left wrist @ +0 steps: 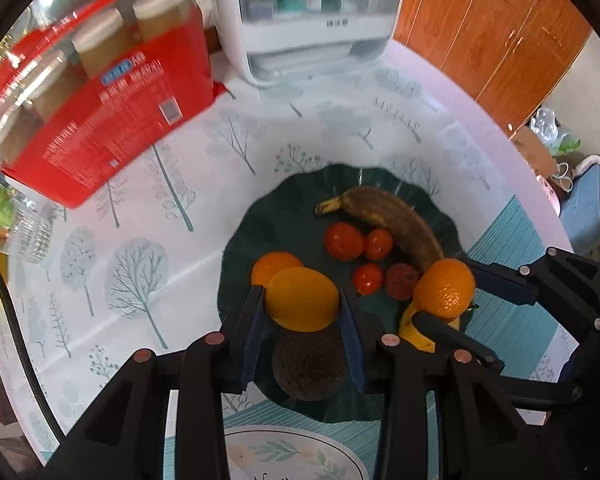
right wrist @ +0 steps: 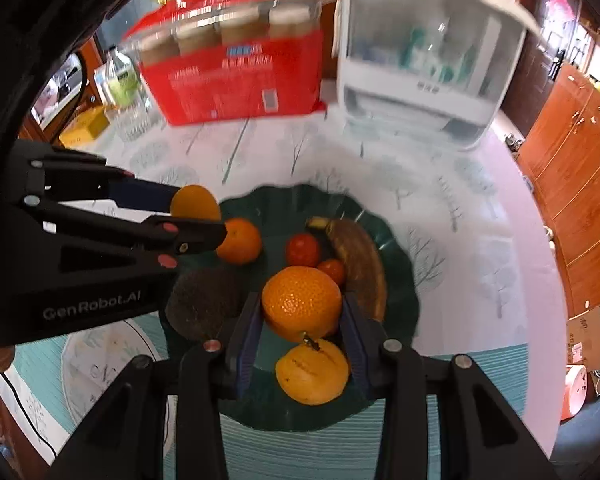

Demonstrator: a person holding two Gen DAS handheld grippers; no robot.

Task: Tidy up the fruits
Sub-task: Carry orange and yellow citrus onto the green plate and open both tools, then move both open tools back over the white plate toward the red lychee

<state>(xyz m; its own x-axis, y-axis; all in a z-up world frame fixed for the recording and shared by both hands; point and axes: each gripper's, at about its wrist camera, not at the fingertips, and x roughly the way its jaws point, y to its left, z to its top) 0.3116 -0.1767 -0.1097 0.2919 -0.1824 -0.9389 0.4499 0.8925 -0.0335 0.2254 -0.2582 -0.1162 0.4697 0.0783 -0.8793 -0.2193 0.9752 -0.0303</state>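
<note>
Left wrist view: left tool point(left wrist: 302, 304) clenched on an orange point(left wrist: 302, 299) above the dark green plate point(left wrist: 260, 236) on the worktop point(left wrist: 140, 216). Smooth, round fruit between flat pads — a slip would drop it onto the three tomatoes point(left wrist: 344, 241).

Right wrist view: right tool point(right wrist: 302, 320) grasps a second orange point(right wrist: 302, 303) over the plate. Count: four oranges, three tomatoes, one browned banana point(right wrist: 360, 268) — the tools are near enough to collide.
</note>
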